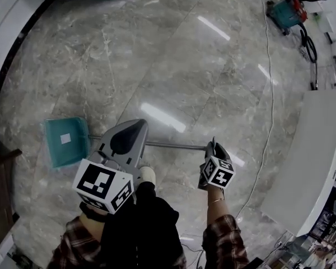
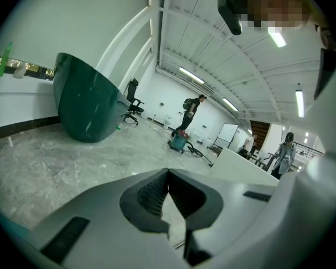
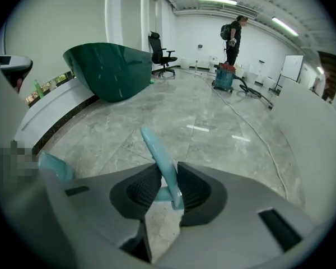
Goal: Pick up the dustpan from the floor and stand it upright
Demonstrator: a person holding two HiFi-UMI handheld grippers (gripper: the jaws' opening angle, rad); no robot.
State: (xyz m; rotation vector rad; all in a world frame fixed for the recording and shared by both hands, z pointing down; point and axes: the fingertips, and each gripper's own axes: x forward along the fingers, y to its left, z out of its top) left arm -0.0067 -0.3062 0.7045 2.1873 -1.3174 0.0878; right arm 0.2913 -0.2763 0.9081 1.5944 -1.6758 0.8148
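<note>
R gripper (image 3: 167, 178) clamped on teal grip (image 3: 157, 144) of dustpan (image 1: 64, 142). Its pole (image 1: 173, 145) runs off to R's left, under L gripper (image 2: 168, 172) (jaws together, empty), w/ scoop end farthest. R nearer; probably lifts grip end.

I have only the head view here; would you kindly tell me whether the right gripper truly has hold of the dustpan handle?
Observer: Yes. The right gripper view shows the right gripper shut on the light blue dustpan handle, which stands tilted between its jaws.
Operator: Thank you. Is the left gripper holding anything?
Observer: No. In the left gripper view, the left gripper has its jaws together at the tips, with nothing between them.
Operator: Is anyone nearby?
Observer: A person wearing a backpack stands beside a teal vacuum cleaner, far across the floor.
</note>
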